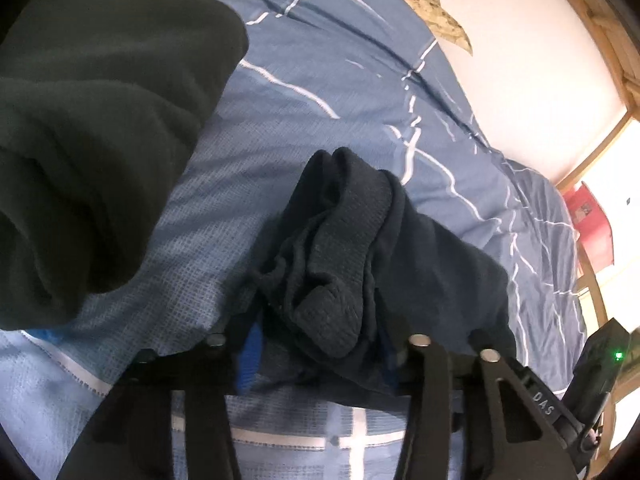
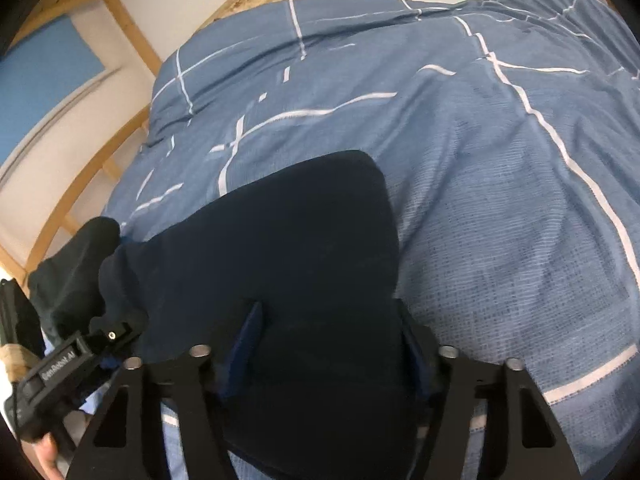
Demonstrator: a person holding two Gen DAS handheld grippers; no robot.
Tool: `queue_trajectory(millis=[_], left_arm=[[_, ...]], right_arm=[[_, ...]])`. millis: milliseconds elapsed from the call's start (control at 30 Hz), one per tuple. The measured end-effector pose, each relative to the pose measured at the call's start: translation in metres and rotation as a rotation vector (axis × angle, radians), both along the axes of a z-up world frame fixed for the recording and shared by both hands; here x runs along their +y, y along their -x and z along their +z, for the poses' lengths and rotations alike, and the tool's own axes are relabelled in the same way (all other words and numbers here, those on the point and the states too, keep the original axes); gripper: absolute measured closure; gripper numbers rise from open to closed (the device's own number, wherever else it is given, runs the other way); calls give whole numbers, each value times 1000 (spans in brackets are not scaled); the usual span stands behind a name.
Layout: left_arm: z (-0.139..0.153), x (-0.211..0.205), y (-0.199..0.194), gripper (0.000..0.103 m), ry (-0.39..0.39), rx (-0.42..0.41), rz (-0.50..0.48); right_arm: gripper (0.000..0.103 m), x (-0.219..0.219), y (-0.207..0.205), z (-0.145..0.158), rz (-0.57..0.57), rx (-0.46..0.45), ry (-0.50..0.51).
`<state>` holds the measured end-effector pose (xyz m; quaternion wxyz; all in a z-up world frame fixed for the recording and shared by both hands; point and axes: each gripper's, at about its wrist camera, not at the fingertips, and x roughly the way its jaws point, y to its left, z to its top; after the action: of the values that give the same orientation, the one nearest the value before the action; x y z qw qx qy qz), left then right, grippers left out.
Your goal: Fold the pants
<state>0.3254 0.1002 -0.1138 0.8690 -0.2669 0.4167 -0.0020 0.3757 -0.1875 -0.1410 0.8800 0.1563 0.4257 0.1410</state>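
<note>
Dark navy pants [image 2: 288, 248] lie on the blue checked bedcover [image 2: 460, 160]. In the left wrist view my left gripper [image 1: 320, 344] holds the bunched waistband end of the pants [image 1: 340, 248] between its blue-padded fingers. In the right wrist view my right gripper [image 2: 328, 344] has pants cloth filling the gap between its fingers. The left gripper [image 2: 80, 356] also shows at the lower left of that view, at the other end of the same cloth.
Another dark garment [image 1: 88, 140] lies heaped at the left of the left wrist view. A white wall and a wooden frame [image 2: 132, 40] stand behind the bed. A red object [image 1: 592, 220] sits past the bed's right edge.
</note>
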Motion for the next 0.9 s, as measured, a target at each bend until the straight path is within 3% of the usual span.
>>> queue_trajectory(millis=[100,267,667,900], left_arm=[[9,-5,2,70,-22,-18,-18],[32,-7,9,74,-33,-79,-48],[123,12,54,75,-116,-260,-93],[179,65,63,75,-140,-339,-85]], right_arm=[[69,4,6,11,13,-41,24],[81,5,20,37,-3,-104,40],[82,24,62,124,26,-264,54],[82,67,68,178,74,-357,78]])
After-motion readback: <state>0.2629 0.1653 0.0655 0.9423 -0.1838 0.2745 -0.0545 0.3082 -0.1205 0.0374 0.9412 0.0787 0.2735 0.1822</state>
